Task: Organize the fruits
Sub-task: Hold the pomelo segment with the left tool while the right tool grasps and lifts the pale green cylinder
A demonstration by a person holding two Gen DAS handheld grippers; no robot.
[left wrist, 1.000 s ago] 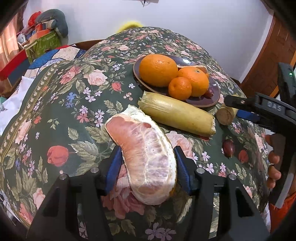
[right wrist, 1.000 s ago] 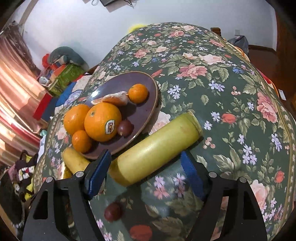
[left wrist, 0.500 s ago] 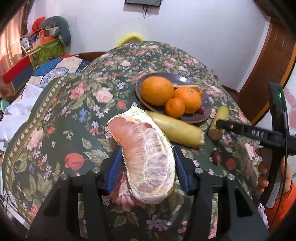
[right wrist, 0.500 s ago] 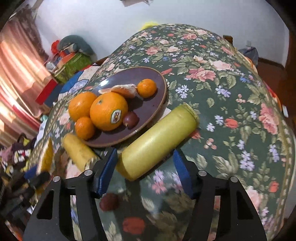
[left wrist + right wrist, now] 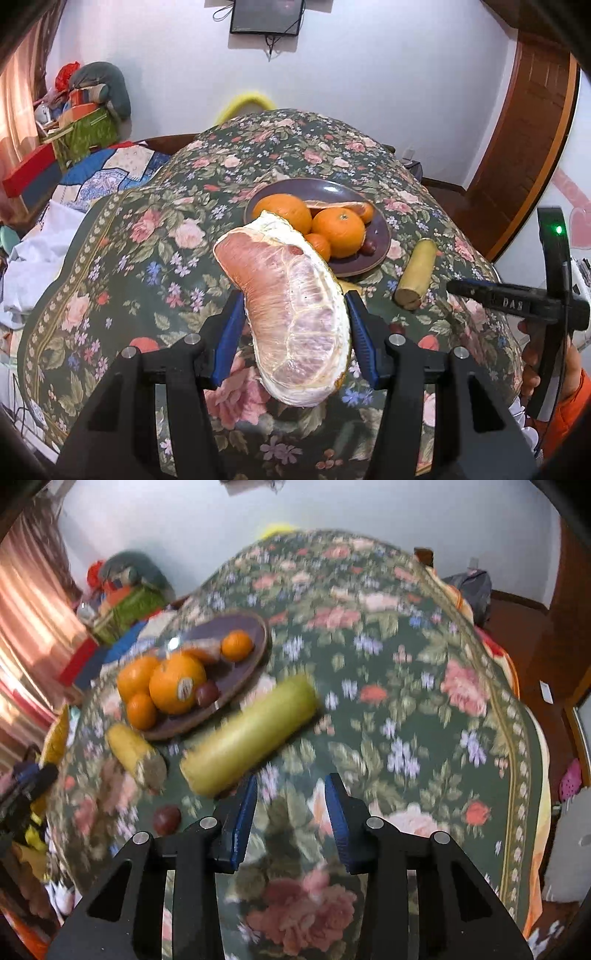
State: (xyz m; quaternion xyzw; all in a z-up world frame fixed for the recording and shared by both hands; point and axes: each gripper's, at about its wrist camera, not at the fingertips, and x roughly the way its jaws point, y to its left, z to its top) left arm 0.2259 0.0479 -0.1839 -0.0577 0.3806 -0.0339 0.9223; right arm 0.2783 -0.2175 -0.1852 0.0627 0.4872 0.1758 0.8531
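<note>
Two grippers over floral table — left gripper (image 5: pixel 295 328) clenched on pomelo (image 5: pixel 291 317); right gripper (image 5: pixel 291 812) released, nothing held, near cane (image 5: pixel 251 734).

- The plate (image 5: pixel 255 635) is crowded at its near side by oranges (image 5: pixel 176 688); its far part lies bare.
- Two cane pieces (image 5: pixel 251 734) block the plate's near edge.
- Open cloth (image 5: pixel 406 686) lies right of them.

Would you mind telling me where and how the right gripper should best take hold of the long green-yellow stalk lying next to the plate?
Grip the long green-yellow stalk around its middle, jaws across its width, coming down from above. It lies flat on the tablecloth, a smooth, even cylinder, with the plate close to its far side. The right gripper is empty, jaws apart.
</note>
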